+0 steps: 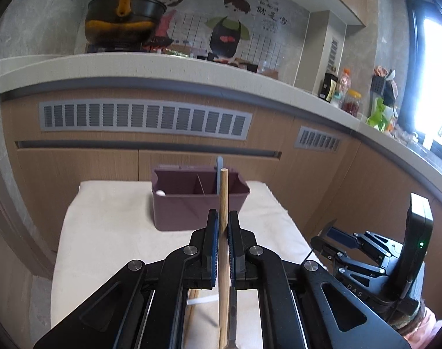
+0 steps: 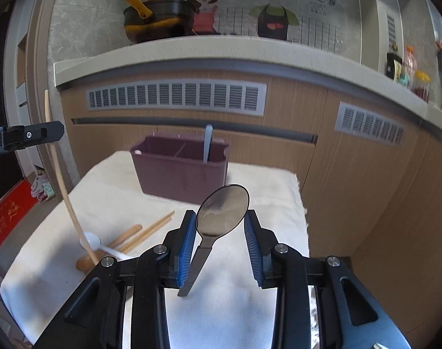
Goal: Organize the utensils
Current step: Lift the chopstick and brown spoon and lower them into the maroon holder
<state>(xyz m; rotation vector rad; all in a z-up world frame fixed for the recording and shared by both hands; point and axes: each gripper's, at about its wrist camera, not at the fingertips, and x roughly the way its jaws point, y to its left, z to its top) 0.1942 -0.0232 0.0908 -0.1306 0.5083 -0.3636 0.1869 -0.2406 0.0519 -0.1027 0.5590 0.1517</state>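
Observation:
My left gripper (image 1: 222, 215) is shut on the shaft of a long wooden spoon (image 1: 223, 192), which stands nearly upright; from the right wrist view its bowl end (image 2: 85, 261) hangs just over the cloth. My right gripper (image 2: 221, 213) is shut on a metal spoon (image 2: 224, 209), pads pressing the bowl's edges, with the handle hanging down and to the left. Ahead of both stands a purple utensil holder (image 1: 200, 203) (image 2: 180, 171) with a pale blue handle (image 2: 208, 142) upright in its right compartment. The left gripper (image 2: 51, 131) shows at the left edge, and the right gripper (image 1: 327, 232) at the right.
A white cloth (image 2: 250, 276) covers the small table. Wooden chopsticks (image 2: 154, 228), a second wooden spoon (image 2: 126, 232) and a white plastic spoon (image 2: 90, 240) lie at its left. Cabinet fronts (image 1: 104, 168) and a countertop (image 1: 162, 64) with a pot (image 1: 122, 20) rise behind.

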